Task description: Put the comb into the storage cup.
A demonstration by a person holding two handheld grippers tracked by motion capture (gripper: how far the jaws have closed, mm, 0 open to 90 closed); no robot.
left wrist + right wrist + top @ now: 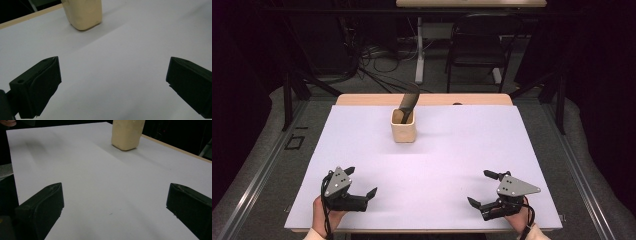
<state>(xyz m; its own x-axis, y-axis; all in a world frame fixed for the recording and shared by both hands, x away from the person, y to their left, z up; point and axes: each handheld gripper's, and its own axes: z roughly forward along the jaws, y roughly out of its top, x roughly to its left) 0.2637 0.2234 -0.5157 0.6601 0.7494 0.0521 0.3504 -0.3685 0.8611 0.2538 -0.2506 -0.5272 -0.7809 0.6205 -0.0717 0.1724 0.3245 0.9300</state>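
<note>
A cream square holder point(403, 131) stands upright toward the back middle of the white table sheet point(452, 150), with a dark flat utensil point(408, 102) leaning out of its top. The holder's lower body appears in the left gripper view point(83, 13) and in the right gripper view point(127, 133). My left gripper point(360, 181) rests near the front left edge, jaws wide apart with nothing between them point(112, 82). At the front right my right gripper point(482, 188) is likewise open and empty point(115, 205). Both are well short of the holder.
The wooden table edge point(362, 99) shows behind the sheet. Past it stand a dark folding chair point(477, 45), a white table leg point(419, 50) and loose cables on the floor point(372, 65). Grey floor and metal rails point(257, 170) flank the table.
</note>
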